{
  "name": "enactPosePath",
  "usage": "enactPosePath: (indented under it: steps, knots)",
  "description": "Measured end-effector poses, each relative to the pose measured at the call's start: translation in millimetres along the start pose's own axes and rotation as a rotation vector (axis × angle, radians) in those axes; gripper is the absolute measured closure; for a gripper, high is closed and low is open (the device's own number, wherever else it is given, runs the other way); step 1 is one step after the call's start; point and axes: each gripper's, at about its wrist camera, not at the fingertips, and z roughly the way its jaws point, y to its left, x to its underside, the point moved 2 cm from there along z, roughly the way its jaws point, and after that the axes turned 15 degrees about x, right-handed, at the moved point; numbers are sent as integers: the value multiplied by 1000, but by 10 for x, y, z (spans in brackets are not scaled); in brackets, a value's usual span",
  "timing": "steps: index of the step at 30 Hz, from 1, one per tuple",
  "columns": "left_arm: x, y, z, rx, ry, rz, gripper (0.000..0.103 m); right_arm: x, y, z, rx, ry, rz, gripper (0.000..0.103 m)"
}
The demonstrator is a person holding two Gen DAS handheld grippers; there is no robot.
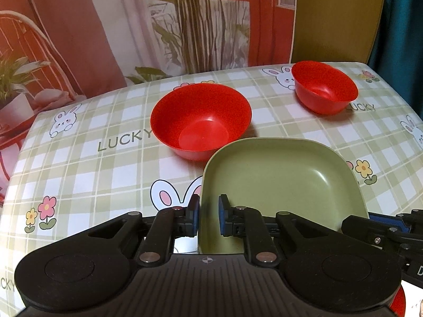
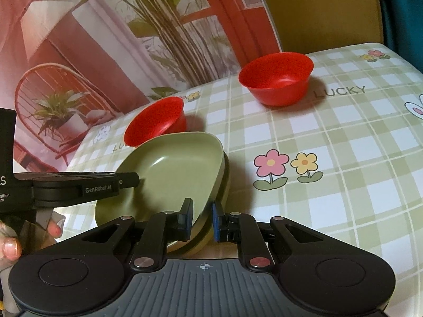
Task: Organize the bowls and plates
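A green square plate (image 1: 285, 182) sits low over the checked tablecloth, tilted, and both grippers hold it. My left gripper (image 1: 208, 216) is shut on its near left rim, one blue pad inside and one outside. My right gripper (image 2: 201, 219) is shut on the plate (image 2: 174, 166) at its near right rim. The rim of a second green plate (image 2: 226, 177) shows right under it. A large red bowl (image 1: 201, 121) stands just behind the plate's far left corner. A smaller red bowl (image 1: 325, 87) stands apart at the far right.
The tablecloth (image 1: 105, 174) with rabbits and flowers covers the whole table. A printed backdrop hangs behind the far edge. In the right wrist view a hand (image 2: 10, 245) grips the left tool at the lower left. Both red bowls (image 2: 156, 121) (image 2: 276, 79) are upright.
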Motion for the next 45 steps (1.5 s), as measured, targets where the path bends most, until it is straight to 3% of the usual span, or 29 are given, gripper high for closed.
enactPosePath:
  steps: [11,17,31,45]
  knots:
    - [39,43,50,-2,-2,-15,86,-18,55,10,18,-14,-31,89]
    - [58,52,105,-49,15,5,87,-10,126,-3,26,-35,-73,89]
    - [108,114,68,-55,-1,-25,87,-76,37,-67,41,-75,-56,88]
    - [142,165,20,-42,-20,-51,85,-9,11,89,13,-35,-47,90]
